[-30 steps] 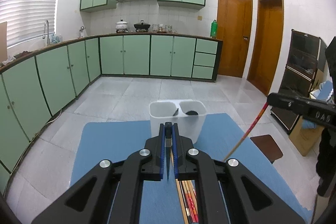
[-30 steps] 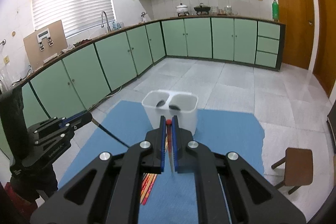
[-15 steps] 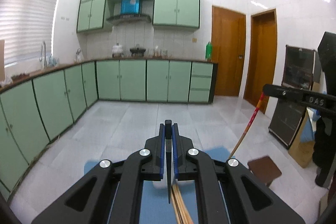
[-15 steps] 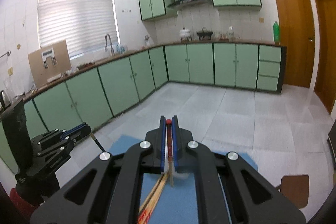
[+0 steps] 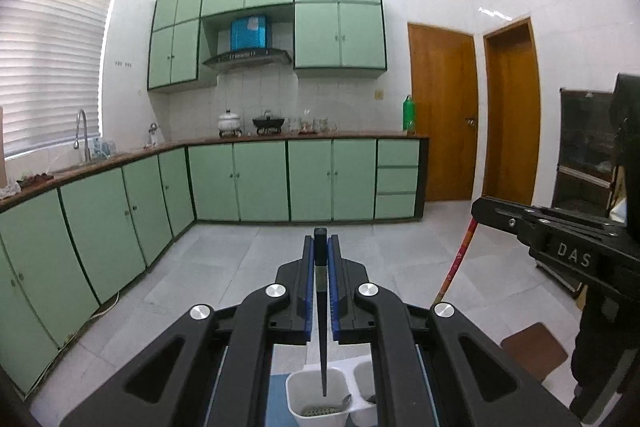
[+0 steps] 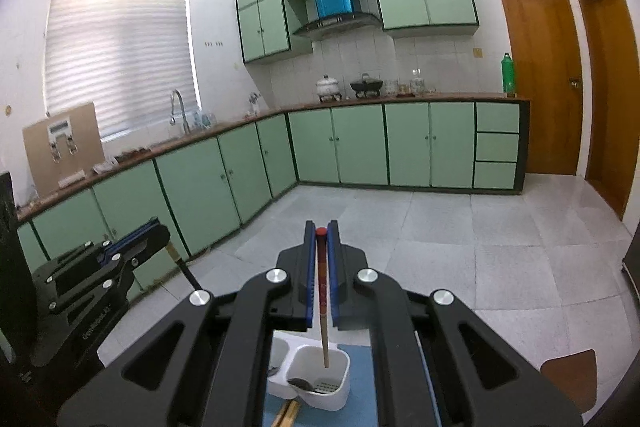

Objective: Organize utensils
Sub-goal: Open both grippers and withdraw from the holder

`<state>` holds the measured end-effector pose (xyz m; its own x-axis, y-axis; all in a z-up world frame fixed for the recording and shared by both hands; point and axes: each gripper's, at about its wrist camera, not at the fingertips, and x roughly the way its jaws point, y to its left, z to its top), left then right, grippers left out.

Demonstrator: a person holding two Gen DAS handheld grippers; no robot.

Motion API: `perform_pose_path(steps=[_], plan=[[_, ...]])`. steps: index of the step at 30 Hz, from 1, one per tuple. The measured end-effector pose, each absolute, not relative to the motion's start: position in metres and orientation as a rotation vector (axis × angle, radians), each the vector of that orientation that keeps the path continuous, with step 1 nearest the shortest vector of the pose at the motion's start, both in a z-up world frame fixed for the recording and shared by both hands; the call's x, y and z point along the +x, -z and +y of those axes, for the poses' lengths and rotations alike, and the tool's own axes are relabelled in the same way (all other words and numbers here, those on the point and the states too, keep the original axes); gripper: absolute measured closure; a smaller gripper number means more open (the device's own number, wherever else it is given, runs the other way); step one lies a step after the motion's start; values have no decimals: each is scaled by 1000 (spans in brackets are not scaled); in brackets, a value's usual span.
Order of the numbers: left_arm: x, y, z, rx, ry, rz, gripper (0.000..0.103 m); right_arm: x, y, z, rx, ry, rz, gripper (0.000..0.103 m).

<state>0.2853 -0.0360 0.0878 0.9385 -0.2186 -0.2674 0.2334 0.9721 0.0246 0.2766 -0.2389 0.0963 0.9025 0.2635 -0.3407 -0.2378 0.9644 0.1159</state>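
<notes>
My left gripper (image 5: 321, 241) is shut on a black chopstick (image 5: 322, 339) that hangs tip-down over the left compartment of the white two-compartment holder (image 5: 295, 385). My right gripper (image 6: 321, 227) is shut on a red-topped wooden chopstick (image 6: 323, 327), its tip just above the holder's (image 6: 340, 393) right compartment. Both chopsticks are clear of the blue mat (image 6: 362, 383). A spoon (image 6: 298, 383) lies in the holder. Each view also shows the other gripper off to the side: the right gripper (image 5: 478, 211) and the left gripper (image 6: 160, 231).
More chopsticks (image 6: 286, 413) lie on the mat in front of the holder. A brown stool (image 5: 534, 349) stands to the right. Green cabinets (image 6: 224, 187) line the far walls across a tiled floor. A dark cabinet (image 5: 584, 155) stands at the right.
Both grippers have risen and tipped up with their chopsticks. The holder has slid from mid-view to the bottom edge, and the chopstick tips now hang over it.
</notes>
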Motion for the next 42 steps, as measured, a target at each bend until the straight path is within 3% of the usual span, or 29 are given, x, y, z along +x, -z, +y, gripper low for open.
perform_pose_path(steps=[8, 10, 17, 19, 25, 27, 33, 42], plan=[[311, -44, -32, 8, 245, 392, 96, 287, -51, -223, 43, -276, 459, 96], [309, -42, -30, 7, 250, 399, 92, 286, -46, -225, 46, -279, 479, 93], [280, -57, -15, -14, 261, 372, 77, 257, -55, -241, 71, -236, 448, 66], [268, -59, -10, -14, 254, 366, 66, 242, -56, -248, 82, -236, 436, 62], [222, -47, 5, -37, 242, 379, 47, 184, -37, -262, 98, -239, 437, 39], [205, -33, 9, -46, 241, 407, 45, 167, -24, -263, 98, -243, 446, 30], [164, 22, 20, -53, 205, 510, 42, 119, 29, -253, 85, -231, 507, 19], [129, 95, 21, -17, 180, 673, 42, 88, 106, -229, 90, -219, 676, 17]])
